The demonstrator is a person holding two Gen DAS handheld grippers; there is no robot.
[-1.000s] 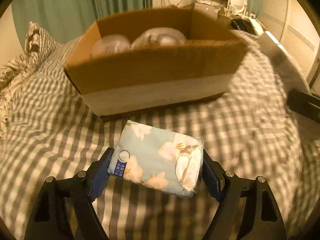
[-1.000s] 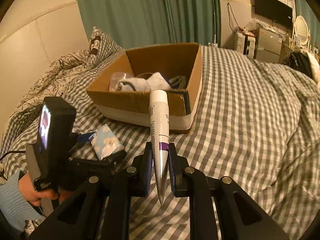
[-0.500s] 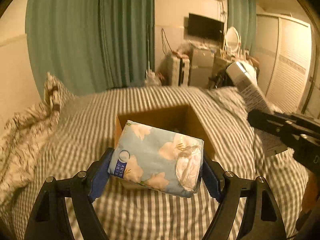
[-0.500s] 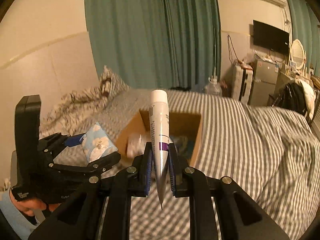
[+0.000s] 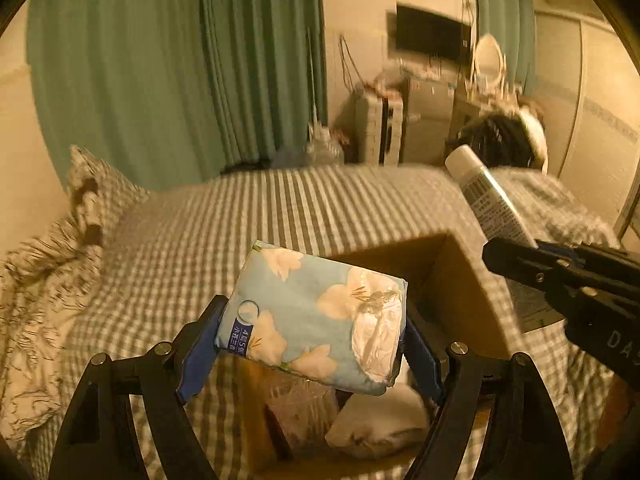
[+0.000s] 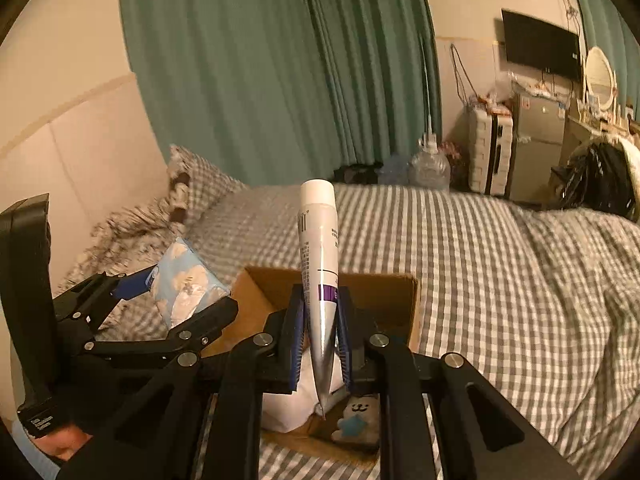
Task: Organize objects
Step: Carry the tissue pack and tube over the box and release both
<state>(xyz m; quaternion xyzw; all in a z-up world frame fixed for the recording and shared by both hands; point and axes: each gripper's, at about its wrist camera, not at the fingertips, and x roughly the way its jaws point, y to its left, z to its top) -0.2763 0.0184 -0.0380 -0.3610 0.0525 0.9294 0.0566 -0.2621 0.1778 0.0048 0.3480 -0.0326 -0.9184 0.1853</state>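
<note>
Bedroom, warm dim light. We hold both grippers up over the cardboard box [image 5: 452, 280], which sits on the checked bedspread [image 6: 500, 264].

Left gripper [image 5: 312, 344]: jaws clamped on the tissue pack [image 5: 316, 312] (pale blue wrap, cream flowers, a small blue label at its near left corner). The pack sits crosswise between the blue pads [image 5: 198, 354], tilted, hanging above the box's near left part. From the right wrist view the same pack [image 6: 186, 282] shows at the left, beside the box's left wall.

Right gripper [image 6: 320, 336]: jaws pressed together on the tube [image 6: 318, 276], gripped low near its crimped end, white cap pointing up and away. A purple band shows just above the pads. The tube hangs over the open box [image 6: 384, 292].

Inside the box we make out a white bundle [image 6: 296, 400] and a small plush with a face [image 6: 358, 420]; other contents are blurred.

Behind the bed: green curtains [image 6: 280, 72], a wall-mounted television [image 6: 540, 46].
</note>
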